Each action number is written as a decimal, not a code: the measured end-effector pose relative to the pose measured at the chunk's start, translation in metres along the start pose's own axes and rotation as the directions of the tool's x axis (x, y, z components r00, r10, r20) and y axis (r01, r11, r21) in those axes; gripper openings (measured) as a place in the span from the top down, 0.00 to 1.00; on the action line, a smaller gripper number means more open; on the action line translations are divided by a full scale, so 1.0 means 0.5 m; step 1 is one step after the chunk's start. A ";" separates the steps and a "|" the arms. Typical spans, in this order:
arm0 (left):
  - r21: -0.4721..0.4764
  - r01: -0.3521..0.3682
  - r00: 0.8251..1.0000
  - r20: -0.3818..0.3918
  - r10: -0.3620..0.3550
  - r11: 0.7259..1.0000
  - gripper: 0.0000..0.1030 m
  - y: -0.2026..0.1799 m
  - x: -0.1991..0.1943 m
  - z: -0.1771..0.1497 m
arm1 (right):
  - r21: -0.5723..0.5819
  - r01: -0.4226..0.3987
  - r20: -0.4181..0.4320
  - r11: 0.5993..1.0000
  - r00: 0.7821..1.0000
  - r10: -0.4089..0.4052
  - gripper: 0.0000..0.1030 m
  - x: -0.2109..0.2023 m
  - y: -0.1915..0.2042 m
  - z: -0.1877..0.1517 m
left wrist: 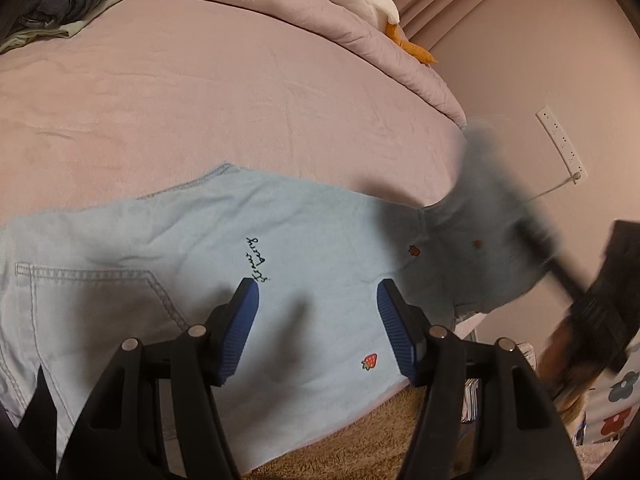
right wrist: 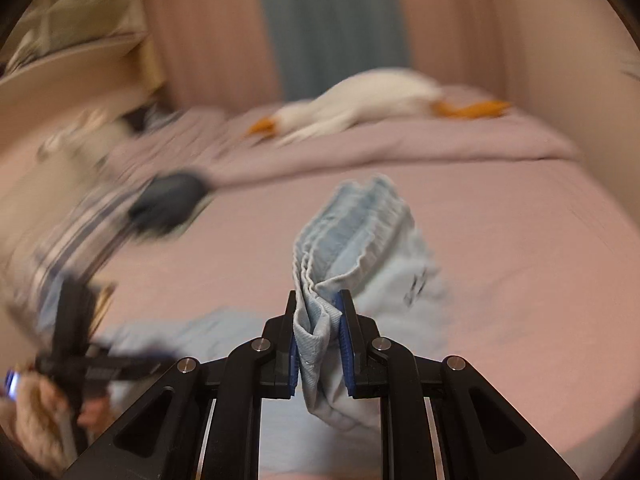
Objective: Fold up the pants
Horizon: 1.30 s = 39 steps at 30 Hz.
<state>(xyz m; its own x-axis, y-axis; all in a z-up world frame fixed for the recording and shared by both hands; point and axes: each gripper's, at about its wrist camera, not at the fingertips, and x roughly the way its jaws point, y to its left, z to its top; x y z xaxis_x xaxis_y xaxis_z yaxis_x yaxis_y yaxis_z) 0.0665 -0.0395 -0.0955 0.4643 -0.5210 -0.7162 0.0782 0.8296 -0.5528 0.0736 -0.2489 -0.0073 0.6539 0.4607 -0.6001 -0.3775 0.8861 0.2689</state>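
The light blue pants (left wrist: 304, 240) lie on the pink bed (left wrist: 200, 92), a strawberry patch (left wrist: 369, 361) near dark cursive stitching, unreadable. The left tool (left wrist: 318, 300) hovers spread wide above them. The right tool (right wrist: 318, 312) clamps the gathered waistband (right wrist: 352, 224). A white plush goose (right wrist: 360, 104) lies on the far quilt (right wrist: 400, 140); folded clothes (left wrist: 60, 0) sit at the bed's edge.

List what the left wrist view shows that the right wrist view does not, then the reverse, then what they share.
Only the left wrist view: the left gripper, open above the pants, their strawberry patch, back pocket stitching, and a wall power strip.

Only the right wrist view: the right gripper shut on the gathered elastic waistband, plus a blue curtain and shelves, both blurred.

Both: the light blue pants, the pink bed sheet, the white goose plush, and the embroidered script.
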 end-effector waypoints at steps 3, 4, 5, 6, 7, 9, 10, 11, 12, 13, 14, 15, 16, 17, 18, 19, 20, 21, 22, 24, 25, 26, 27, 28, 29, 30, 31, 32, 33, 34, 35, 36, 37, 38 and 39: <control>0.002 0.009 1.000 -0.026 -0.009 1.000 0.39 0.004 0.013 0.002 | 0.016 -0.072 -0.152 0.997 0.986 0.074 0.82 0.120 0.049 -0.045; 0.001 0.004 0.999 -0.034 -0.004 1.000 0.39 0.006 0.018 0.003 | 0.020 -0.087 -0.193 0.996 0.977 0.089 0.82 0.141 0.061 -0.069; 0.000 -0.005 0.999 -0.043 0.005 1.000 0.39 0.006 0.026 0.006 | 0.017 -0.081 -0.235 0.997 0.968 0.083 0.82 0.171 0.072 -0.090; 0.001 -0.007 0.999 -0.050 0.007 1.000 0.39 0.004 0.031 0.008 | 0.014 -0.066 -0.263 0.998 0.963 0.067 0.82 0.190 0.076 -0.100; 0.000 -0.003 0.999 -0.054 0.003 1.000 0.38 0.005 0.034 0.010 | 0.007 -0.051 -0.294 0.999 0.955 0.051 0.82 0.210 0.081 -0.110; -0.002 0.011 0.998 -0.069 -0.011 1.000 0.37 0.002 0.047 0.018 | 0.022 -0.044 -0.314 0.999 0.948 0.048 0.79 0.216 0.086 -0.126; 0.000 0.018 0.997 -0.080 -0.018 1.000 0.37 0.000 0.052 0.020 | 0.045 -0.067 -0.312 0.997 0.947 0.078 0.76 0.212 0.077 -0.122; 0.006 0.021 0.995 -0.097 -0.020 1.000 0.37 -0.004 0.062 0.024 | 0.065 -0.080 -0.311 0.995 0.946 0.097 0.69 0.202 0.072 -0.120; 0.013 0.021 0.993 -0.114 -0.020 1.000 0.37 -0.009 0.073 0.029 | 0.083 -0.091 -0.309 0.992 0.944 0.112 0.59 0.189 0.065 -0.117; 0.018 0.020 0.992 -0.126 -0.018 1.000 0.37 -0.014 0.082 0.034 | 0.101 -0.095 -0.296 0.990 0.947 0.121 0.54 0.168 0.057 -0.113; 0.023 0.024 0.990 -0.137 -0.020 0.999 0.37 -0.020 0.096 0.044 | 0.108 -0.090 -0.278 0.990 0.953 0.117 0.47 0.149 0.049 -0.111; 0.027 0.034 0.989 -0.147 -0.030 0.999 0.37 -0.026 0.106 0.048 | 0.112 -0.083 -0.259 0.990 0.960 0.110 0.46 0.130 0.041 -0.113; 0.034 0.055 0.985 -0.165 -0.048 0.998 0.37 -0.035 0.121 0.051 | 0.125 -0.060 -0.235 0.990 0.968 0.088 0.46 0.102 0.025 -0.112; 0.038 0.065 0.982 -0.182 -0.057 0.997 0.37 -0.042 0.135 0.053 | 0.142 -0.035 -0.221 0.989 0.973 0.067 0.46 0.083 0.008 -0.113; 0.045 0.068 0.977 -0.206 -0.057 0.997 0.38 -0.052 0.153 0.052 | 0.164 -0.004 -0.209 0.987 0.977 0.038 0.46 0.068 -0.012 -0.115; 0.053 0.064 0.975 -0.215 -0.051 0.997 0.39 -0.058 0.162 0.048 | 0.187 0.044 -0.196 0.981 0.981 -0.007 0.46 0.052 -0.035 -0.115; 0.076 0.057 0.974 -0.221 -0.039 0.995 0.40 -0.070 0.175 0.043 | 0.211 0.105 -0.187 0.972 0.980 -0.065 0.46 0.041 -0.060 -0.119; 0.100 0.050 0.976 -0.217 -0.028 0.994 0.52 -0.079 0.183 0.040 | 0.234 0.149 -0.182 0.961 0.977 -0.108 0.46 0.033 -0.076 -0.125; 0.119 0.055 0.974 -0.226 -0.026 0.991 0.80 -0.088 0.195 0.033 | 0.272 0.194 -0.187 0.942 0.972 -0.146 0.46 0.027 -0.100 -0.131; 0.122 0.053 0.965 -0.263 -0.019 0.991 0.91 -0.093 0.220 0.016 | 0.328 0.236 -0.210 0.915 0.962 -0.173 0.46 0.021 -0.129 -0.145; 0.138 0.040 0.970 -0.243 -0.005 0.990 0.92 -0.096 0.211 0.012 | 0.355 0.256 -0.223 0.899 0.957 -0.184 0.46 0.022 -0.140 -0.151; 0.157 0.029 0.972 -0.233 0.009 0.987 0.92 -0.102 0.199 0.009 | 0.374 0.272 -0.237 0.887 0.952 -0.192 0.46 0.023 -0.155 -0.156; 0.177 0.021 0.976 -0.218 0.018 0.984 0.93 -0.110 0.178 0.006 | 0.384 0.282 -0.244 0.879 0.949 -0.198 0.46 0.021 -0.161 -0.160; 0.185 0.024 0.979 -0.205 0.015 0.982 0.93 -0.113 0.164 0.003 | 0.389 0.284 -0.243 0.876 0.949 -0.199 0.46 0.013 -0.166 -0.162; 0.195 0.034 0.982 -0.190 0.003 0.980 0.93 -0.119 0.146 0.004 | 0.396 0.279 -0.236 0.875 0.952 -0.197 0.46 0.008 -0.169 -0.162; 0.194 0.036 0.983 -0.183 0.000 0.980 0.92 -0.117 0.132 0.004 | 0.399 0.273 -0.227 0.875 0.954 -0.194 0.46 0.004 -0.169 -0.159; 0.185 0.030 0.985 -0.174 0.003 0.982 0.92 -0.111 0.119 0.004 | 0.397 0.270 -0.222 0.877 0.956 -0.193 0.46 -0.007 -0.169 -0.161; 0.176 0.012 0.987 -0.162 0.017 0.984 0.92 -0.102 0.110 0.004 | 0.389 0.269 -0.217 0.881 0.956 -0.197 0.46 -0.010 -0.160 -0.157; 0.174 -0.005 0.987 -0.156 0.032 0.985 0.92 -0.094 0.108 0.002 | 0.380 0.271 -0.215 0.885 0.956 -0.200 0.46 -0.011 -0.150 -0.157; 0.180 -0.041 0.987 -0.146 0.068 0.983 0.91 -0.085 0.115 0.002 | 0.366 0.271 -0.216 0.890 0.955 -0.202 0.46 -0.011 -0.144 -0.162; 0.177 -0.068 0.984 -0.152 0.096 0.982 0.90 -0.075 0.128 0.002 | 0.359 0.269 -0.221 0.894 0.955 -0.199 0.46 -0.008 -0.148 -0.166; 0.147 -0.052 0.979 -0.188 0.079 0.988 0.90 -0.056 0.147 -0.001 | 0.353 0.268 -0.232 0.896 0.953 -0.193 0.46 -0.001 -0.142 -0.177; 0.122 -0.037 0.979 -0.197 0.061 0.992 0.89 -0.048 0.152 -0.002 | 0.349 0.267 -0.251 0.898 0.950 -0.185 0.46 0.012 -0.154 -0.178; 0.114 -0.032 0.980 -0.192 0.053 0.993 0.89 -0.044 0.152 -0.002 | 0.348 0.272 -0.265 0.897 0.947 -0.184 0.46 0.020 -0.153 -0.181; 0.116 -0.030 0.981 -0.189 0.052 0.993 0.88 -0.042 0.148 -0.003 | 0.344 0.284 -0.279 0.895 0.941 -0.191 0.46 0.031 -0.152 -0.185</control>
<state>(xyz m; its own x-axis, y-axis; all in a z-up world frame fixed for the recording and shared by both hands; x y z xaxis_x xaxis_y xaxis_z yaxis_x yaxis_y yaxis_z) 0.0981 -0.0955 -0.1375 0.2926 -0.5060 -0.8114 0.1663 0.8625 -0.4779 0.0519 -0.3138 -0.1065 0.5044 0.2503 -0.8264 0.0730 0.9413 0.3297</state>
